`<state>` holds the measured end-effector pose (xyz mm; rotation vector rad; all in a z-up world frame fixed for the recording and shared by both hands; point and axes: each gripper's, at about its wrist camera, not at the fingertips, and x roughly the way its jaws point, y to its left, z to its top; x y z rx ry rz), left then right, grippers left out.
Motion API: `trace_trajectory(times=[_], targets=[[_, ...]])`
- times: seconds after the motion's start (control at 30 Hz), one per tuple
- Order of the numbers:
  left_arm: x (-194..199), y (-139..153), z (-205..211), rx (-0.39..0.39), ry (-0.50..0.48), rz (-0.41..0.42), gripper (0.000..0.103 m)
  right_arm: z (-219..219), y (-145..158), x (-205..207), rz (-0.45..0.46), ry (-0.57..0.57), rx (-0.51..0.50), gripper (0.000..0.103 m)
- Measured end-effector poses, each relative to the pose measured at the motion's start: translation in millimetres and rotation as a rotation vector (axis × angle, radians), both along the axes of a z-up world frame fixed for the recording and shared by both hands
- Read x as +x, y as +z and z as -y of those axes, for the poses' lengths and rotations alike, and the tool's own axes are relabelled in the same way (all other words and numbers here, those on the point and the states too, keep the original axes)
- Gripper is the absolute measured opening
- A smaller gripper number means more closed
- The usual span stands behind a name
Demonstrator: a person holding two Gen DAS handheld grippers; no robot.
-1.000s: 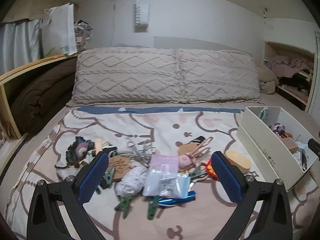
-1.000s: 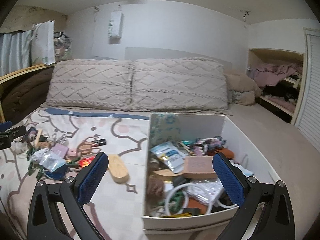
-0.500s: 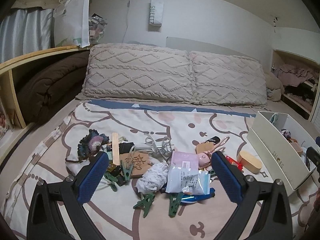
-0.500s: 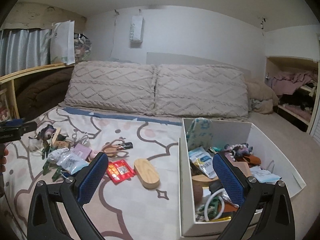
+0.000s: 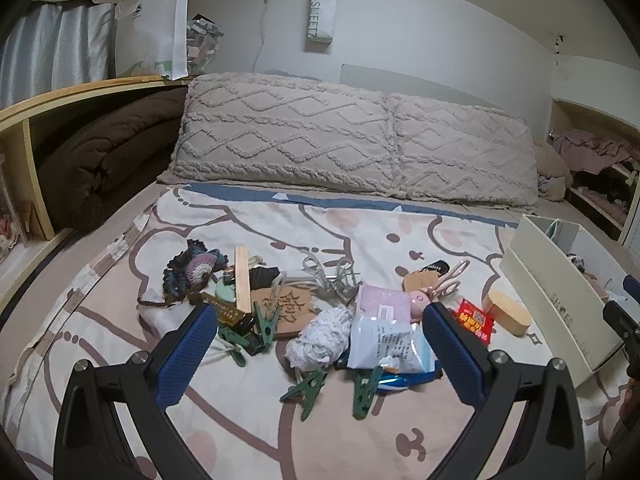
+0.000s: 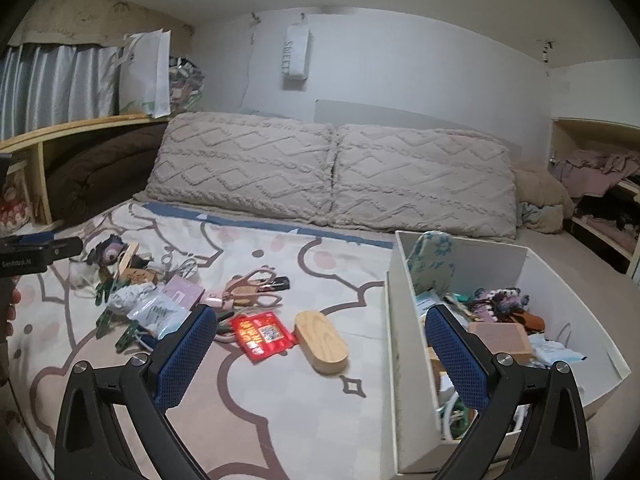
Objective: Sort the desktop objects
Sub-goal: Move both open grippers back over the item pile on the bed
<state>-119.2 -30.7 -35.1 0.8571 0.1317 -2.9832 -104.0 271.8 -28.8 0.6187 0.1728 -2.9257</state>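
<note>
Your left gripper (image 5: 320, 336) hangs over the pile on the bed (image 5: 248, 432), fingers spread wide, nothing between the pads. Under it: white crumpled cloth (image 5: 320, 338), clear packet (image 5: 384, 342) overlapping a pink pouch (image 5: 384, 302), two green pegs (image 5: 306, 390) at the near edge of the pile, more green pegs (image 5: 266, 320) by a brown card (image 5: 288, 306). Crochet piece (image 5: 196, 268) and a wood stick (image 5: 242, 278) sit at the pile's far left. Pink scissors (image 5: 448, 280) lie toward the right, with the red packet (image 5: 476, 320) just beside the wood oval (image 5: 506, 312).

Your right gripper (image 6: 320, 350) is also spread wide and empty, held above the bed between the pile and the box (image 6: 404, 380). The red packet (image 6: 264, 334) and wood oval (image 6: 320, 340) show between its fingers, touching or nearly so (hard to tell). The box stands on the bed's right side, already part full: a crochet piece (image 6: 500, 298), brown card (image 6: 500, 336), teal patterned pouch (image 6: 434, 260) leaning at the far wall, white cable (image 6: 450, 408) at the near end. The right finger (image 6: 456, 360) overlaps the box's left wall. Your left gripper's body (image 6: 36, 254) shows at the left edge there.
</note>
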Motion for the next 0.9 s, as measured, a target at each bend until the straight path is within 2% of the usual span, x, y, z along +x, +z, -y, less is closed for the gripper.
trace_trajectory(times=[0.27, 0.9], targets=[[0.2, -18.3, -0.2, -0.070, 0.022, 0.062, 0.103, 17.3, -19.7, -8.9, 0.062, 0.058, 0.003, 0.103], [-14.5, -65.1, 7.6, -0.092, -0.045, 0.230, 0.103, 45.0, -69.3, -27.5, 0.237, 0.130, 0.082, 0.103]])
